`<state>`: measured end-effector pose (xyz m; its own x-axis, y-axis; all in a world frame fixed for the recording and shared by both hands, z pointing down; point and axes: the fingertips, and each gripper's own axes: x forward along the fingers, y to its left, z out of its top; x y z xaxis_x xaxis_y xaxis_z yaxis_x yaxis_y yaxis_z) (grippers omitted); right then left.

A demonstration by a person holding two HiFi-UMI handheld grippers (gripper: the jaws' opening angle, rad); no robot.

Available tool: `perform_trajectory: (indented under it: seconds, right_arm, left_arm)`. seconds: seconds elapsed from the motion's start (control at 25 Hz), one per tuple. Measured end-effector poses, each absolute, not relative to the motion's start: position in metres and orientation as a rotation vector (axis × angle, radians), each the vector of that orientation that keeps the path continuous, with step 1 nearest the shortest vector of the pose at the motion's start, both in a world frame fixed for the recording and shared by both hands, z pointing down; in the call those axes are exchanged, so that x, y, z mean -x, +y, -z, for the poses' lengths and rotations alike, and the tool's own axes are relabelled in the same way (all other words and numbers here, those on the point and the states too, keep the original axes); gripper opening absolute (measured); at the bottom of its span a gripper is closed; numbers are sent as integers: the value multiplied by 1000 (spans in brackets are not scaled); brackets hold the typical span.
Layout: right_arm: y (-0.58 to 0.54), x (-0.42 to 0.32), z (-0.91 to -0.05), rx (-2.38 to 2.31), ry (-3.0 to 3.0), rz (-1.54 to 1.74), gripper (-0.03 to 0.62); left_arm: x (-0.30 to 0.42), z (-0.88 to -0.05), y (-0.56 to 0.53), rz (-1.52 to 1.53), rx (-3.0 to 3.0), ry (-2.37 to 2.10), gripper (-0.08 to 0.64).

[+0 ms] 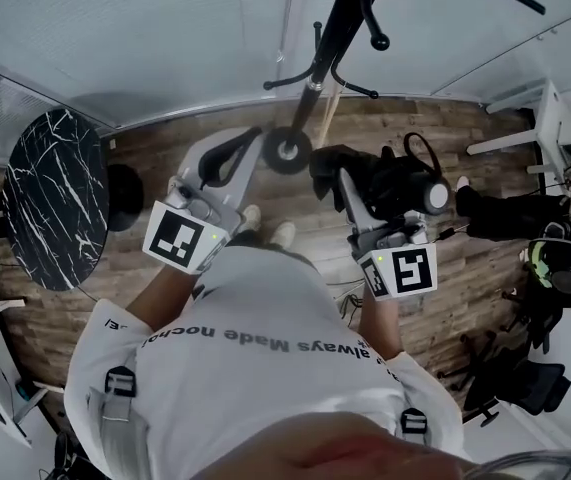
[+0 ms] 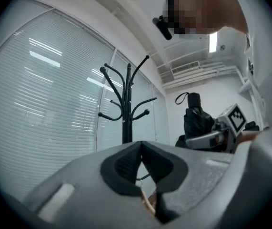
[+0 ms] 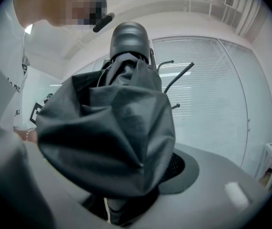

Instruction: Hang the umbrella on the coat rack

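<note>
The black coat rack (image 1: 323,48) stands on its round base straight ahead of me, against the blinds. It also shows in the left gripper view (image 2: 126,104), and its hooks (image 3: 177,78) peek out behind the umbrella in the right gripper view. My right gripper (image 1: 360,183) is shut on a folded black umbrella (image 1: 397,183), whose bunched fabric (image 3: 109,137) fills that view. The umbrella's grey handle end (image 3: 128,37) points up and its strap loop (image 1: 420,153) hangs free. My left gripper (image 1: 255,135) is shut with nothing in it, its pads (image 2: 126,168) meeting at the tip near the rack's base.
A round black marble table (image 1: 50,198) stands at the left. White furniture (image 1: 530,128) and dark gear (image 1: 560,263) crowd the right side. White blinds (image 2: 45,104) line the wall behind the rack. The floor (image 1: 155,158) is wood plank.
</note>
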<state>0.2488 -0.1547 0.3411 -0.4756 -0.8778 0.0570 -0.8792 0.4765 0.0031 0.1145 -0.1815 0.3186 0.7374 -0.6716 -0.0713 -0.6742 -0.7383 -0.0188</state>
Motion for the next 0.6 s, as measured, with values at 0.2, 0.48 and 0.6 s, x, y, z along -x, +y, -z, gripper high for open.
perform_trajectory:
  seconds: [0.2, 0.48, 0.6]
  right_arm:
    - [-182, -235, -333, -1562, -2674, -37, 284]
    - [-215, -222, -324, -1521, -2709, -47, 284]
    - [-231, -218, -325, -1501, -2717, -56, 284]
  left_arm:
    - [-106, -313, -210, -104, 2876, 1096, 5]
    - [-100, -304, -238, -111, 2865, 1077, 5]
    - [-97, -306, -248, -120, 2873, 1083, 5]
